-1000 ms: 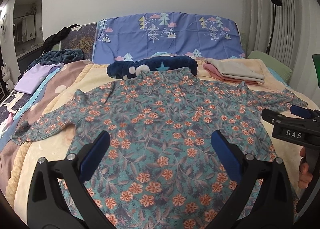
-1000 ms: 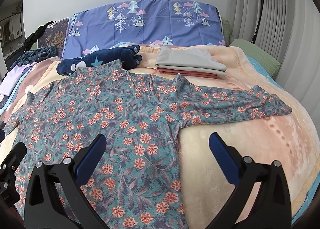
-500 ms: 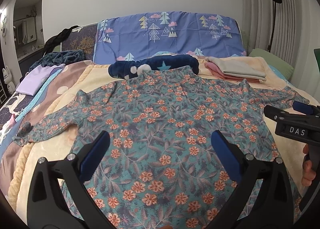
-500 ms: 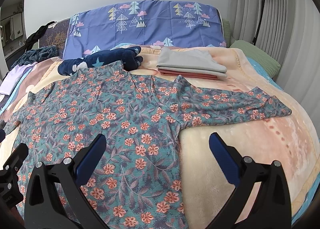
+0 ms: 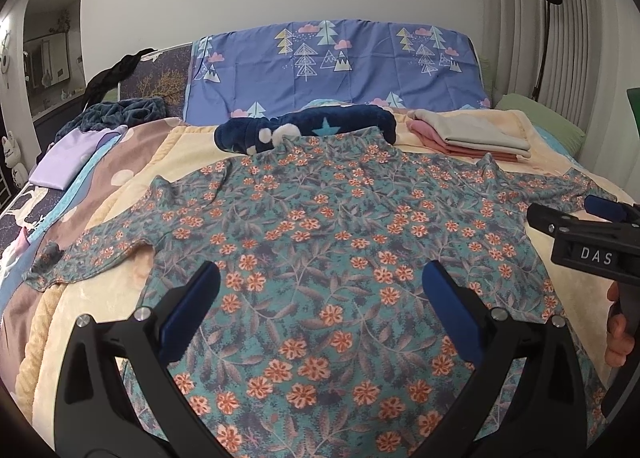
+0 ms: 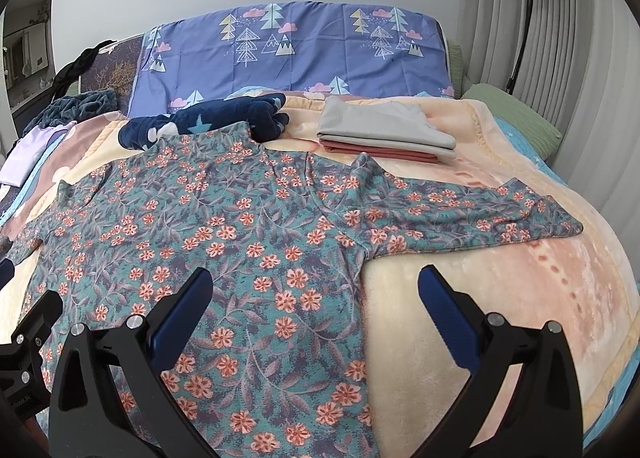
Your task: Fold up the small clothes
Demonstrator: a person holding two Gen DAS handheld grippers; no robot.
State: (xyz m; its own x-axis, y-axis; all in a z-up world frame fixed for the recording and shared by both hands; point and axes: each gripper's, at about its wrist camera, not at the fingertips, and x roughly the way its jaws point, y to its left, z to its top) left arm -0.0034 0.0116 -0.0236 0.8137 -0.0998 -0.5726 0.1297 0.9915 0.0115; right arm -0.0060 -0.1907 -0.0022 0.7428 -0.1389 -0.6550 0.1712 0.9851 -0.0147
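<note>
A teal floral long-sleeved top (image 5: 320, 242) lies spread flat on the bed, sleeves out to both sides; it also shows in the right wrist view (image 6: 224, 242). My left gripper (image 5: 320, 298) is open and empty, held above the lower middle of the top. My right gripper (image 6: 316, 298) is open and empty above the top's right side seam, below the right sleeve (image 6: 472, 214). The right gripper's body (image 5: 588, 246) shows at the right edge of the left wrist view.
A folded grey and pink stack (image 6: 384, 134) and a navy star-print fleece (image 6: 208, 122) lie behind the top. A blue tree-print pillow (image 5: 332, 66) stands at the headboard. Lilac cloth (image 5: 68, 158) lies far left. A peach blanket (image 6: 500, 298) covers the bed.
Both grippers have drifted slightly back and up from the top. They stay open. The top has not moved.
</note>
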